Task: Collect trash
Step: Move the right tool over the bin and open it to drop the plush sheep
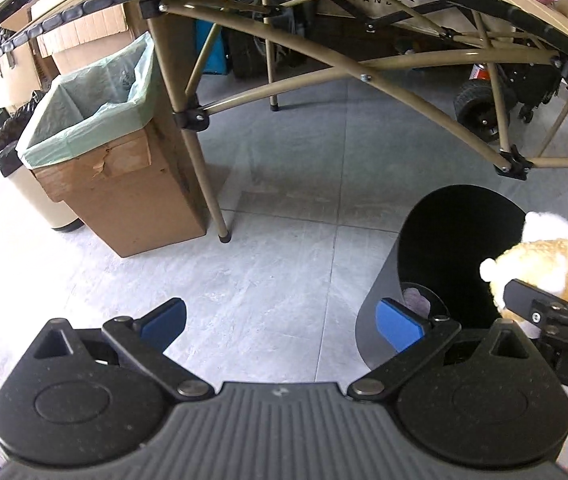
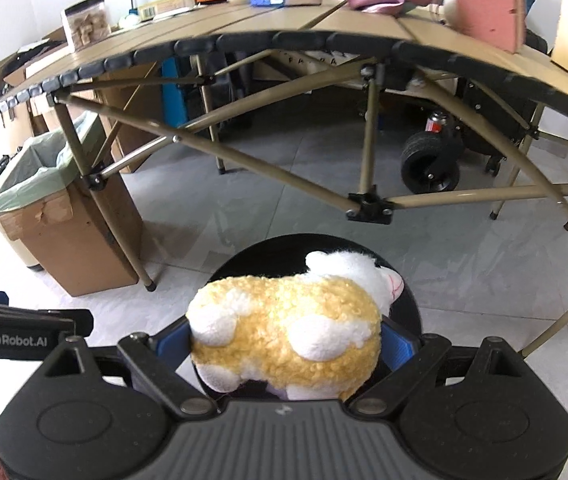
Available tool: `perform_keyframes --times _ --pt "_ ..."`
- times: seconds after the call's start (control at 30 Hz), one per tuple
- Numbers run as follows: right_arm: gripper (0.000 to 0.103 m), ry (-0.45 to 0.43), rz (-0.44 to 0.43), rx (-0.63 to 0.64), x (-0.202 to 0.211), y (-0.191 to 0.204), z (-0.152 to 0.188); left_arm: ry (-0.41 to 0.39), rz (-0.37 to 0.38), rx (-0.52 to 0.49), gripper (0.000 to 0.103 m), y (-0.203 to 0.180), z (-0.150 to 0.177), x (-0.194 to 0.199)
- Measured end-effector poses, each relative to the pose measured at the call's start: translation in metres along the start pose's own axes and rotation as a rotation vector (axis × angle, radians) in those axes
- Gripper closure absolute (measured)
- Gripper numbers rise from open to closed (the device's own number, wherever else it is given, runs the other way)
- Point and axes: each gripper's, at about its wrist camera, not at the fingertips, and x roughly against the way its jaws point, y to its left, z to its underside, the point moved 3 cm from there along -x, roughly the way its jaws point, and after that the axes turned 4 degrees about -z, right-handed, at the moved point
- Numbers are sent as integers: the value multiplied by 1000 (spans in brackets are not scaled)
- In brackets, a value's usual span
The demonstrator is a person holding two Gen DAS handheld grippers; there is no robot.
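Right gripper (image 2: 286, 340): blue pads clamped on yellow-and-white fleecy plush sheep (image 2: 296, 324); round black bin (image 2: 408, 304) directly beneath; green-lined cardboard box (image 2: 64, 236) far left; tan folding table (image 2: 324, 28) beyond.

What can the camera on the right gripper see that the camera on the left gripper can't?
Only the right wrist view shows the tabletop clutter: a clear jar of brown cubes, a pink foam block, and the whole yellow-and-white plush sheep clamped in the right gripper.

Only the left wrist view shows the open, empty left gripper and something purple lying inside the black round bin.

Both show that bin, the sheep over it, the cardboard box lined with a green bag, the tan folding table and the black wheel.
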Motion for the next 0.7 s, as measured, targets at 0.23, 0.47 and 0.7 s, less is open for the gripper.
perform_keyframes --times 0.23,0.47,0.7 --pt "10 64 17 -24 -22 6 -2 2 -25 26 0 13 6 -13" --pt "10 124 46 -61 -41 2 -1 20 -20 49 0 19 8 -25" --pt "7 164 47 -116 -56 -8 -5 30 -19 51 0 17 8 -31"
